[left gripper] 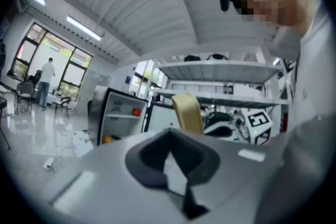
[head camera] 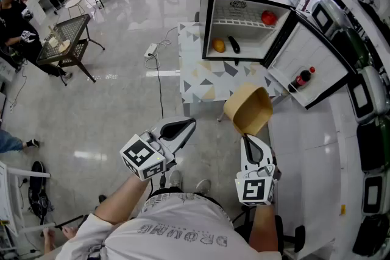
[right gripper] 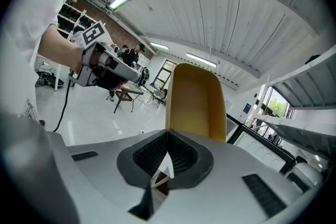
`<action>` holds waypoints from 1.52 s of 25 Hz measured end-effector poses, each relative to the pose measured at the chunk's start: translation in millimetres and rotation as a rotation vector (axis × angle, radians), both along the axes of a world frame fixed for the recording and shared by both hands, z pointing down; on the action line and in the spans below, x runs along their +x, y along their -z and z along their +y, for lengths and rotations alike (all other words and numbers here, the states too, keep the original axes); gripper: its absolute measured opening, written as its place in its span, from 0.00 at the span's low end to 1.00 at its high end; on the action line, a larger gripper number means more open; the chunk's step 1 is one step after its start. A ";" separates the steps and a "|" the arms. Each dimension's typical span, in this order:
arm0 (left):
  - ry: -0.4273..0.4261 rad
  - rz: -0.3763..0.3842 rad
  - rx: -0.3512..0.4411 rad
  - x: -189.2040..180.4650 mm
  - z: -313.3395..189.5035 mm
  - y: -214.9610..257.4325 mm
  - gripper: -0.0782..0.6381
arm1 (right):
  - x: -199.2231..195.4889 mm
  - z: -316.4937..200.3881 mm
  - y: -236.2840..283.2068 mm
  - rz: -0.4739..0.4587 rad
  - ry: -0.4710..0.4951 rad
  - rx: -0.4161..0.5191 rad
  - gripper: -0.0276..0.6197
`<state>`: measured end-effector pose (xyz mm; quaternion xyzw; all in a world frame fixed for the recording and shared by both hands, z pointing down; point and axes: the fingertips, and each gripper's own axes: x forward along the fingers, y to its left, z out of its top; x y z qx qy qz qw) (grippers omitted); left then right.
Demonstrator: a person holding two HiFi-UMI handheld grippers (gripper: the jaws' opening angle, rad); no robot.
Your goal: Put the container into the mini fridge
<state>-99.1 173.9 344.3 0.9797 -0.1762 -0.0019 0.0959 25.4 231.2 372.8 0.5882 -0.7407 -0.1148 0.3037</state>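
Observation:
My right gripper [head camera: 247,138] is shut on the rim of a tan paper container [head camera: 248,108], held up in the air in front of the table. In the right gripper view the container [right gripper: 195,102] rises straight above the closed jaws. The black mini fridge [head camera: 244,15] stands open on the table, its door [head camera: 308,64] swung out to the right. My left gripper [head camera: 184,125] hovers to the container's left, shut with nothing in it. The left gripper view shows the fridge [left gripper: 118,115] and the container [left gripper: 188,112] beyond its closed jaws.
In the fridge a red fruit [head camera: 269,17] lies on the upper shelf, with an orange [head camera: 219,45] and a dark object [head camera: 234,44] below. A cola bottle [head camera: 303,78] sits in the door. The table [head camera: 198,79] has a patterned cover. A cable [head camera: 159,79] crosses the floor.

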 end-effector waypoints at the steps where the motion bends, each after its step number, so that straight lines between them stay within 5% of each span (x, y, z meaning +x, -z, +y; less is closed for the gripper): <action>1: 0.001 0.001 0.001 1.7 0.8 0.8 0.12 | 1.2 0.2 1.1 0.000 0.003 0.001 0.05; 25: 0.062 -0.007 0.027 56.9 19.3 -3.1 0.12 | 56.4 10.9 -0.5 -0.013 0.079 0.035 0.05; 38: 0.094 -0.006 0.017 72.5 -16.4 -15.7 0.12 | 76.6 -27.5 -10.8 -0.001 0.111 0.030 0.05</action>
